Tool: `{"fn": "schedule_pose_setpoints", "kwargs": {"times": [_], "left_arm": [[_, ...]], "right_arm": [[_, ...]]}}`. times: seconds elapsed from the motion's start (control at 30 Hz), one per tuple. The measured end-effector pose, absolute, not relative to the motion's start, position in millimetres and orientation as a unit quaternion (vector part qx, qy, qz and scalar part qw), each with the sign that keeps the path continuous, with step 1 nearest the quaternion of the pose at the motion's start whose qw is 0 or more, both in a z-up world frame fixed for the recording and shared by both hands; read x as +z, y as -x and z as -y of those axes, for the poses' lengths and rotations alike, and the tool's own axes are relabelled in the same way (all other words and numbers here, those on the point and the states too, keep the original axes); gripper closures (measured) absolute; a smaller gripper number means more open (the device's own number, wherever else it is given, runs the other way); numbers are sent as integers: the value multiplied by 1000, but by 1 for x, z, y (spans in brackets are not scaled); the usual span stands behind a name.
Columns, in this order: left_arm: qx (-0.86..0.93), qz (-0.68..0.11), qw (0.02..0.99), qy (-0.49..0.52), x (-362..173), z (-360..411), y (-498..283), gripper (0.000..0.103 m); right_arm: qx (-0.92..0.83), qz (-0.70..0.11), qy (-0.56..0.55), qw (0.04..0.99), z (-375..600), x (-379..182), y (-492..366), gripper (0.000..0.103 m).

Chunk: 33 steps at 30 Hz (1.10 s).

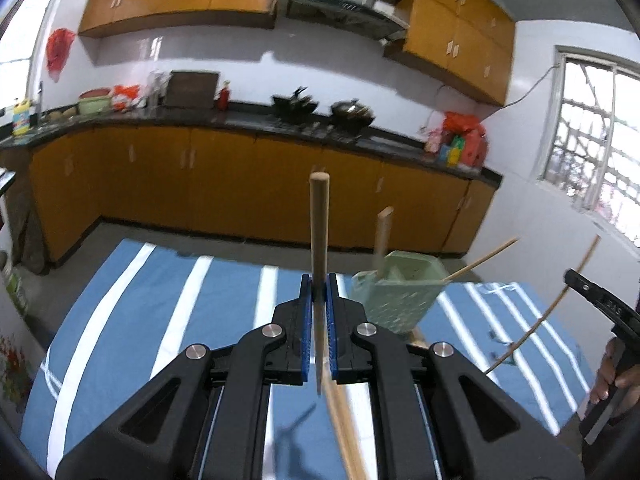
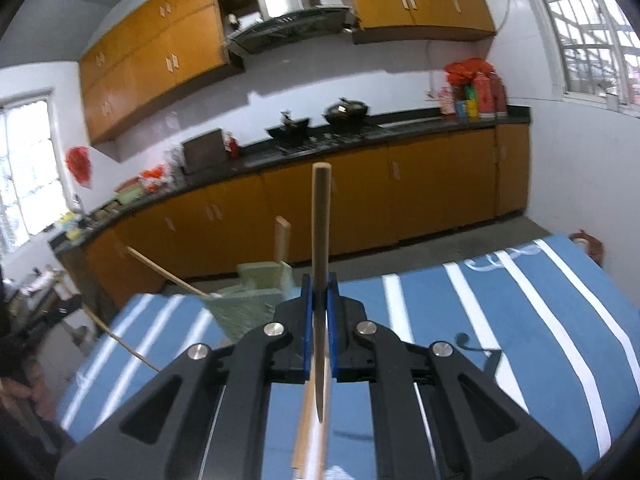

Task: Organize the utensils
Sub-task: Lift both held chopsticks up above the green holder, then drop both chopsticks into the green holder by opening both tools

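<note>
My left gripper (image 1: 319, 288) is shut on a utensil with a round wooden handle (image 1: 319, 220) that points up; its thin metal end (image 1: 319, 360) runs back between the jaws. A pale green perforated utensil holder (image 1: 394, 294) stands on the table just to its right, with a flat wooden handle (image 1: 384, 236) and a chopstick (image 1: 480, 260) sticking out. My right gripper (image 2: 319, 288) is shut on a like wooden-handled utensil (image 2: 321, 220). The holder (image 2: 256, 296) is just to its left, partly behind the gripper, with a wooden handle (image 2: 281, 240) and a chopstick (image 2: 168, 274) in it.
The table has a blue cloth with white stripes (image 1: 168, 300), also in the right wrist view (image 2: 500, 308). A loose thin stick (image 1: 552, 304) shows near the other gripper body (image 1: 600, 300). Flat wooden sticks (image 1: 344, 428) lie under the left gripper. Orange kitchen cabinets (image 1: 240, 184) stand behind.
</note>
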<state>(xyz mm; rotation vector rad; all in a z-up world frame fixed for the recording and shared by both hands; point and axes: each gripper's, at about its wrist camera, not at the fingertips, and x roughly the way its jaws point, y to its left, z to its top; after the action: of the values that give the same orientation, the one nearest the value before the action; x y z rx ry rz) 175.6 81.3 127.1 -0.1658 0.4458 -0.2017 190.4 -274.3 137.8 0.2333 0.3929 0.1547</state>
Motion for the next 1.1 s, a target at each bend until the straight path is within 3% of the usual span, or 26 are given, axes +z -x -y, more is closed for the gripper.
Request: {"fn": "schedule_pose_setpoints", "kwargs": {"times": [0.27, 0.5, 1.1], "left_arm": [[-122, -141, 979, 83, 177, -47, -183, 96], [-93, -88, 988, 90, 195, -18, -216, 96], [-104, -147, 979, 96, 140, -1, -258, 96]], "right_arm": [[98, -106, -116, 983, 251, 191, -198, 95], [74, -54, -111, 990, 233, 199, -235, 95], [76, -131, -96, 984, 204, 143, -305, 94]]}}
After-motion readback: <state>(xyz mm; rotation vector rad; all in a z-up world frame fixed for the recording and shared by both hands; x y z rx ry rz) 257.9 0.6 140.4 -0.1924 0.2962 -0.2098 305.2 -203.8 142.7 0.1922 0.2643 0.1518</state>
